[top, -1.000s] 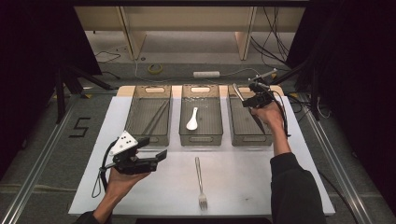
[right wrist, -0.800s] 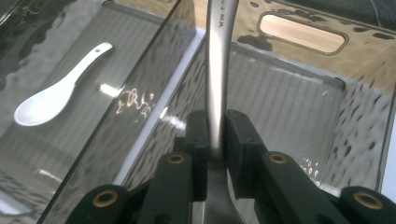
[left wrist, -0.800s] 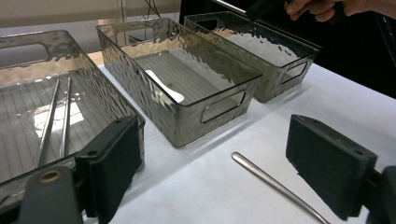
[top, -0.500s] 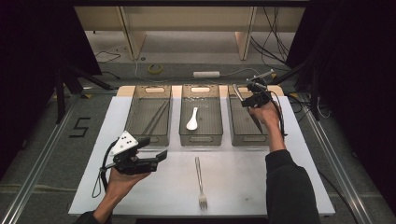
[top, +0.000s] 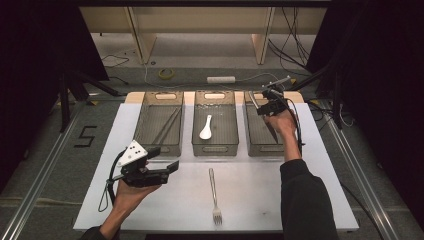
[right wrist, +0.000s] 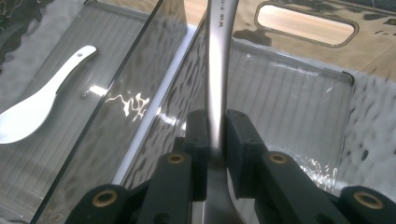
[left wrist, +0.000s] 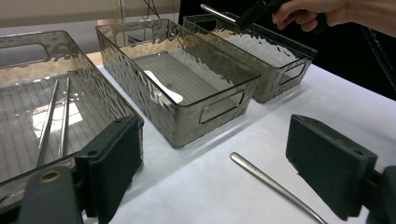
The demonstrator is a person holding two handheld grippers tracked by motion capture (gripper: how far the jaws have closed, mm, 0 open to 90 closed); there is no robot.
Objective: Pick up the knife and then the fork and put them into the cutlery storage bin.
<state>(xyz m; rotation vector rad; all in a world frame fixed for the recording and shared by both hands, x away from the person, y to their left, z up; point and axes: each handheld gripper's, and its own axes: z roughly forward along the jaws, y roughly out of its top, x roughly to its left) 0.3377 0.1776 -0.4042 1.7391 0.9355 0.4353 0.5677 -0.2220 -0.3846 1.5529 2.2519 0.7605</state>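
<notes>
The right gripper (top: 261, 103) hangs over the far end of the right-hand bin (top: 256, 145), its jaws nipped tight on the flat handle of a metal utensil (right wrist: 218, 70). In the right gripper view the handle runs straight up from between the two black pads (right wrist: 198, 140), which press on it from either side with no gap showing. I cannot tell what kind of utensil it is, since its working end is hidden below the jaws. Beneath the gripper lies the ribbed floor of that bin, and past the tip of the handle is the oval handle slot in the bin's end wall.

Off to one side of the held utensil, across a clear wall, sits the middle bin (top: 215, 145) with a white spoon (top: 205, 128) lying on its floor. The left-hand bin (top: 159, 145) holds a pair of metal chopsticks (left wrist: 52, 119).

The left gripper (top: 165, 167) is held low over the white tabletop (top: 325, 190), well apart from the right one, its jaws standing wide with nothing between them. Just ahead of its open jaws, in the left gripper view, lies the handle of a fork (top: 214, 195) flat on the table, and beyond that the near walls of the bins.
</notes>
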